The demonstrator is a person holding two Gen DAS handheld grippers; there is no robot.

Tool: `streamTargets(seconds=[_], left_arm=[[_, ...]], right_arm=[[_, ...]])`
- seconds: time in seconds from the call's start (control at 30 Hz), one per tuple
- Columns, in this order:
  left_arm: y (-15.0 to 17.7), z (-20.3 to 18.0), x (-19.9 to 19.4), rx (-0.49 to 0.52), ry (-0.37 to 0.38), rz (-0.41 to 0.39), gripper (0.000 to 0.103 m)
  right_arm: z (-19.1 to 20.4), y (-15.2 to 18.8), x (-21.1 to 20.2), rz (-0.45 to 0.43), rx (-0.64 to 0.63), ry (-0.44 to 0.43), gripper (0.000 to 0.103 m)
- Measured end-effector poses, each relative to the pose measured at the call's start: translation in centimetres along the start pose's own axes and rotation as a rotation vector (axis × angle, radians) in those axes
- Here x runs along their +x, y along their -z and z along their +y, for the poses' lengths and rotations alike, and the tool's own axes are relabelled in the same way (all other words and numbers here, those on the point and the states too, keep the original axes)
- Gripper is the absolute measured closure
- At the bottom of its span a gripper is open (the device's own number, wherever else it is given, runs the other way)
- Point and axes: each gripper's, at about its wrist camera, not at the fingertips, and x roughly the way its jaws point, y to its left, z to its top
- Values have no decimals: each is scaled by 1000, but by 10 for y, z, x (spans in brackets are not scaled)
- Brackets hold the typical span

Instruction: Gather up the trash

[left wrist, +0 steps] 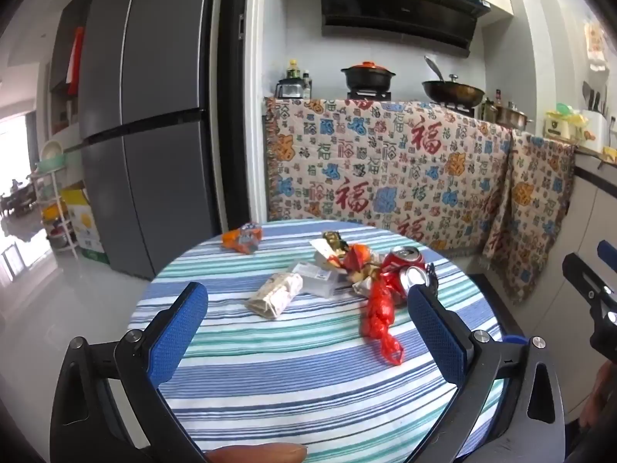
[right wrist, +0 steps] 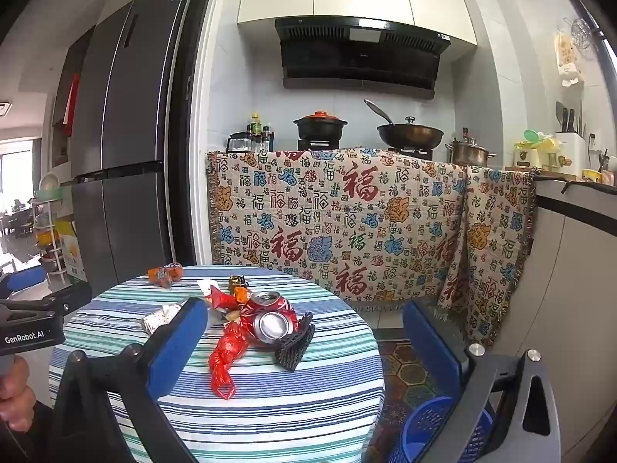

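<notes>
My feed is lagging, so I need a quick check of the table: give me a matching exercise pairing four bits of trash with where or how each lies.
Things:
1. crushed red can
2. red plastic bag
3. orange wrapper
4. black mesh piece

Places or states:
A. alone at the table's far left edge
B. leaning against the can's right side
C. dented, open end facing the camera
D. twisted, stretched toward the near edge

Pairs: 1-C, 2-D, 3-A, 4-B

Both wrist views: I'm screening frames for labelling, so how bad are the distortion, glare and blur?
Left wrist view: strong fisheye bending of the grey refrigerator, black corner vignette, blown-out window glare far left, striped tablecloth sharp. Right wrist view: same curvature and vignette, crushed red soda cans crisp, no motion blur.
</notes>
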Motion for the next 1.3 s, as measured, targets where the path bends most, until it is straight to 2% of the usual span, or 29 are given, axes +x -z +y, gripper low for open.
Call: streamTargets(seconds=[0.4,1.3], left_arm=[[0,-3,4,-1,0,22,0],[4,-7,2,-6,10,20,0]], right_arm=[[-1,-2,-14,-13,7,13,0],[1,-2,-12,-13,7,-8,0]])
